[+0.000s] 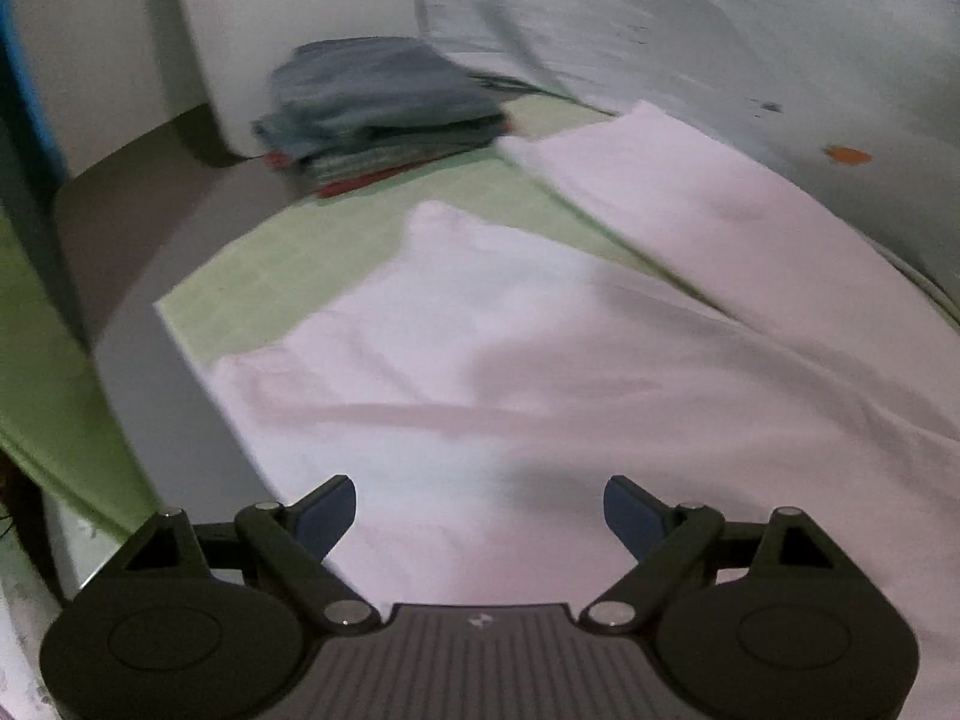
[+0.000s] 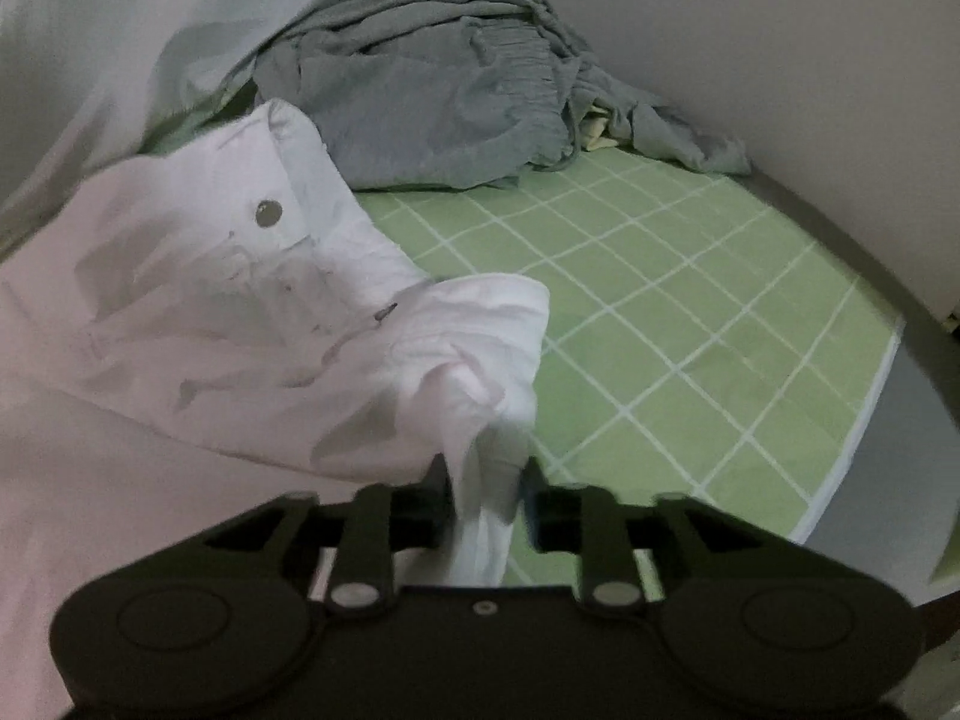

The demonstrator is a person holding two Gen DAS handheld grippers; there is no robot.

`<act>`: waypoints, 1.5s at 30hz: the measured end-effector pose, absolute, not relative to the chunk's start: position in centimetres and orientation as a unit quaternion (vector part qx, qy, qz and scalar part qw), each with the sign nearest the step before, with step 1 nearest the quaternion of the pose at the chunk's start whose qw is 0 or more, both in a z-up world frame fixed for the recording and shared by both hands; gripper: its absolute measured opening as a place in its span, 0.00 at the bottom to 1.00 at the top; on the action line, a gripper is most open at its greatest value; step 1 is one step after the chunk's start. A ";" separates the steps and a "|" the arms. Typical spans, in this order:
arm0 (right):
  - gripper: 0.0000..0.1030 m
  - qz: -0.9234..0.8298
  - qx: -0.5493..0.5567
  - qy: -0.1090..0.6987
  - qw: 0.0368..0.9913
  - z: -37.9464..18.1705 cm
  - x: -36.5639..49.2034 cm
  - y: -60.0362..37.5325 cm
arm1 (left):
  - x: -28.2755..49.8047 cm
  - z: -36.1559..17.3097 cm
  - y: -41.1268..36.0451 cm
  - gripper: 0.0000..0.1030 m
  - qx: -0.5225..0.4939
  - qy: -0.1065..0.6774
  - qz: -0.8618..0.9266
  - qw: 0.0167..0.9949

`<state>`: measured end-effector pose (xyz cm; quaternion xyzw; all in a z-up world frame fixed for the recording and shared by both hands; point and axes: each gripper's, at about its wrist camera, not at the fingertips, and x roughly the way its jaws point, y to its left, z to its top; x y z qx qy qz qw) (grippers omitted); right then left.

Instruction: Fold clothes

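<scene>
White pants on the green mat, one tong holding them.

The right gripper (image 2: 485, 480) pinches a bunch of the white pants (image 2: 252, 312) near their button (image 2: 268, 213). The left gripper (image 1: 480, 507) hangs wide open over the pants' legs. Gray clothes (image 2: 432, 90) lie far back on the green mat (image 2: 690, 324).

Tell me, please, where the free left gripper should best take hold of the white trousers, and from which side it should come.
Probably the leg hem, at its near corner, coming low from the mat's bare side. The left gripper hangs open above the white trousers, whose leg lies flat, so only an edge offers a fold for the jaws. The right gripper already pinches the waist, near the button.
</scene>
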<state>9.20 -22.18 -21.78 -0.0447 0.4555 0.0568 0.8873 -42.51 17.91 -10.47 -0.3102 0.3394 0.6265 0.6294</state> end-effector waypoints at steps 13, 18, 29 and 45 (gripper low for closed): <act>0.98 0.056 0.032 0.470 0.880 -21.4 -2.1 -14.0 | -50.4 -15.1 30.7 0.87 -0.326 0.323 0.611 0.645; 0.99 0.066 -0.010 0.470 0.880 -21.3 -6.1 -9.6 | -48.5 -16.9 36.3 0.87 -0.330 0.328 0.571 0.677; 0.99 0.077 -0.015 0.486 0.870 -19.9 -10.0 -6.9 | -46.1 -18.5 41.2 0.02 -0.304 0.340 0.618 0.640; 0.99 0.093 0.015 0.476 0.874 -19.3 -8.1 -8.9 | -46.8 -14.6 37.1 0.38 -0.367 0.294 0.557 0.684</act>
